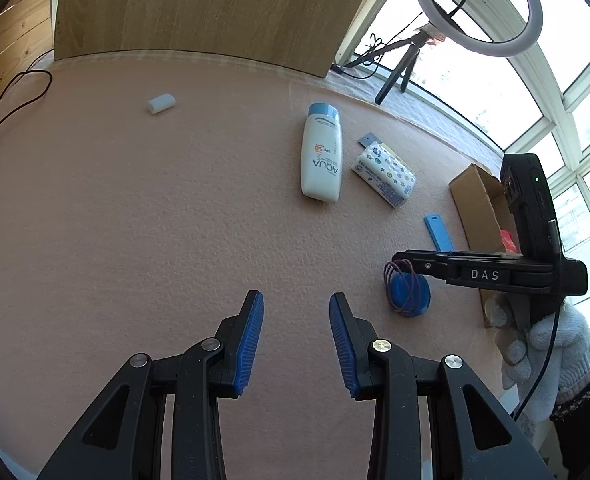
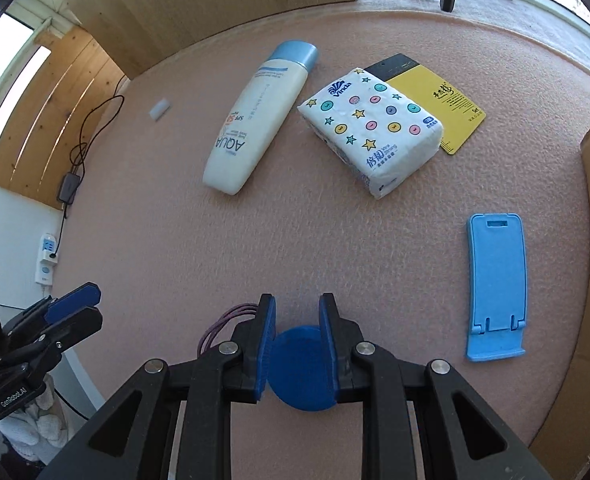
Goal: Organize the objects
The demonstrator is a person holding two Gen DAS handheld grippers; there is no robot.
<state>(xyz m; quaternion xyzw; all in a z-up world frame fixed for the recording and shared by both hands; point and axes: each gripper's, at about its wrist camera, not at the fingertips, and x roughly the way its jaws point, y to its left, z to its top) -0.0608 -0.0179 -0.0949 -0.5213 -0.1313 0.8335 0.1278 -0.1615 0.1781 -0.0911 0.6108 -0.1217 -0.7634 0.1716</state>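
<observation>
A blue round disc (image 2: 299, 372) sits between the fingers of my right gripper (image 2: 297, 300), whose pads press its two sides; purple hair ties (image 2: 215, 328) loop beside the left finger. In the left wrist view the same right gripper (image 1: 399, 258) reaches in from the right over the disc (image 1: 409, 294), held by a gloved hand (image 1: 551, 344). My left gripper (image 1: 296, 296) hangs open over bare pink mat, with nothing between its fingers. Beyond lie a white AQUA bottle (image 2: 255, 120), a tissue pack (image 2: 371, 128), a yellow pad (image 2: 439, 100) and a blue phone stand (image 2: 497, 288).
A cardboard box (image 1: 479, 200) stands open at the mat's right edge. A small white cap (image 1: 161, 103) lies far left. A wooden board (image 1: 215, 8) lines the back; a ring light (image 1: 477, 4) on a tripod stands by the window. A cable (image 1: 15, 100) trails at the left.
</observation>
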